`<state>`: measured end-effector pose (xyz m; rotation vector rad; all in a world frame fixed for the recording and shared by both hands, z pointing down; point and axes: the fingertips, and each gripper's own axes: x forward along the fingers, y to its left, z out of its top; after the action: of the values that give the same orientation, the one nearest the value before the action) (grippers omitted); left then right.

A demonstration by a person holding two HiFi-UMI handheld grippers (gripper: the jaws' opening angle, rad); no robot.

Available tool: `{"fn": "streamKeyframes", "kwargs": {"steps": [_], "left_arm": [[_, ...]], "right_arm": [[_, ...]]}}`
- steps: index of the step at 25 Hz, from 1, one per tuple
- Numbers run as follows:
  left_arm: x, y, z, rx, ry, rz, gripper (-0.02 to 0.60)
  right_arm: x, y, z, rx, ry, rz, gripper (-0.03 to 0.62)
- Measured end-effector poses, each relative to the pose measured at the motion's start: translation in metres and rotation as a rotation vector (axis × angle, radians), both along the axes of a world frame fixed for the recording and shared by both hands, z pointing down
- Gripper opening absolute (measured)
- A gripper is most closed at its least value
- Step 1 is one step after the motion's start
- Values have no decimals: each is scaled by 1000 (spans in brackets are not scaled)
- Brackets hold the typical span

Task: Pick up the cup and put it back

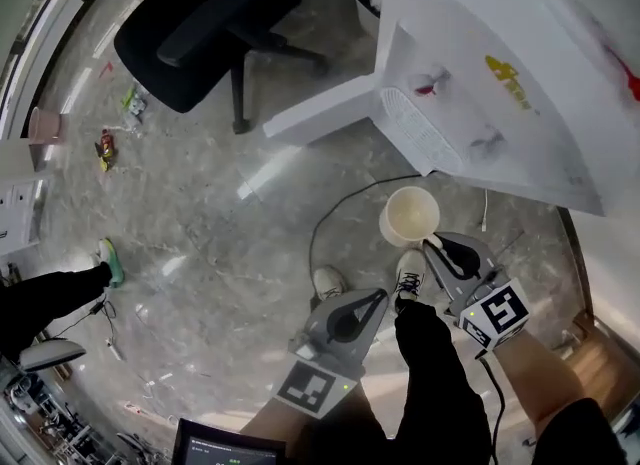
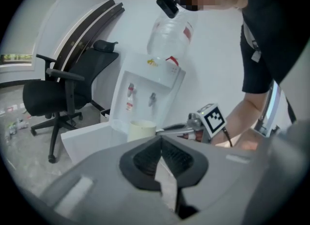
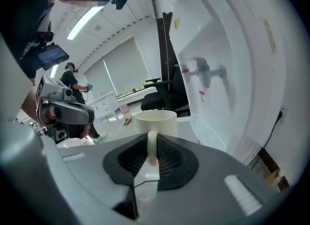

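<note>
Left tool point(image 1: 380, 299) closed, right tool point(image 1: 431, 244) gripping cup point(image 1: 409, 215)

We cannot make out the handle of the cup point(image 1: 409, 215) in the head view, where the right gripper point(image 1: 430, 245) covers it. In the left gripper view the left gripper point(image 2: 161, 142) hides the cup's base. The water dispenser point(image 1: 480, 53) runs off the top and right edges. The floor scraps point(image 1: 105, 148) are too small to identify.

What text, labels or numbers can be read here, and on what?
Nothing reads clearly.
Yellow logo on the dispenser: blurred, unreadable.
Red label on the bottle: blurred, unreadable.
Screen: print too small to read.
</note>
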<state>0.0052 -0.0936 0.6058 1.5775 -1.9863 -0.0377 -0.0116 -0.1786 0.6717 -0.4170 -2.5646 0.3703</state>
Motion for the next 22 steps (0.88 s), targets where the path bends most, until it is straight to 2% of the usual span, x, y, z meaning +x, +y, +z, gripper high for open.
{"fn": "streamKeyframes", "kwargs": {"steps": [3, 8, 10, 12, 14, 16, 19, 22], "left_arm": [[-7, -14, 53, 34, -23, 39, 3], [6, -42, 138, 138, -19, 114, 3], [4, -49, 168, 199, 8, 113, 3], [-4, -51, 191, 260, 71, 89, 3], [-17, -50, 210, 283, 131, 85, 3], [-32, -54, 220, 296, 154, 119, 3], [-56, -62, 233, 307, 102, 174, 3], [-73, -68, 233, 349, 95, 177, 3]], "right_arm": [[-7, -9, 62, 12, 19, 49, 48], [-34, -28, 181, 93, 5, 129, 48], [-48, -44, 228, 124, 5, 186, 48], [-61, -61, 269, 150, 2, 251, 48], [-78, -77, 303, 176, -6, 307, 48], [-95, -94, 331, 208, -15, 358, 48], [-118, -122, 365, 226, -12, 444, 48], [-130, -150, 388, 189, 16, 554, 48]]}}
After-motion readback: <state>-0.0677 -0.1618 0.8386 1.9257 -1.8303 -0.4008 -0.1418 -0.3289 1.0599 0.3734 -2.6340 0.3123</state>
